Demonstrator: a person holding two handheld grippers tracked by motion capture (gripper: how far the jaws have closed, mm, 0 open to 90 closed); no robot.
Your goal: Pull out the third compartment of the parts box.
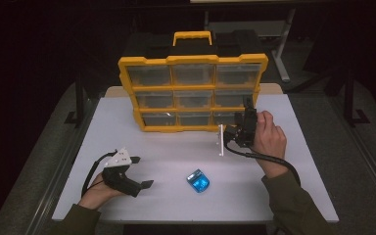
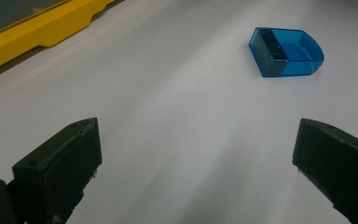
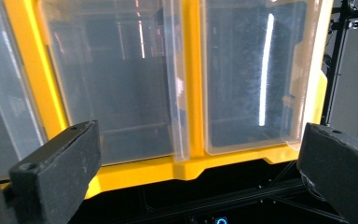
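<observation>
White table (image 1: 166, 161): yellow drawer cabinet (image 1: 192, 93) at rear, drawer contents unreadable through cloudy plastic. Right gripper (image 1: 242, 128), jaws spread, at bottom-right drawer. Left gripper (image 1: 139, 172), jaws spread, resting. Blue box (image 1: 198, 181) near front edge, empty.

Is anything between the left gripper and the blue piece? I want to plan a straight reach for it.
Nothing visible. The left gripper is open with bare white table ahead, and the blue container lies beyond, a little toward its right finger. The yellow organizer stands off to the side.
</observation>
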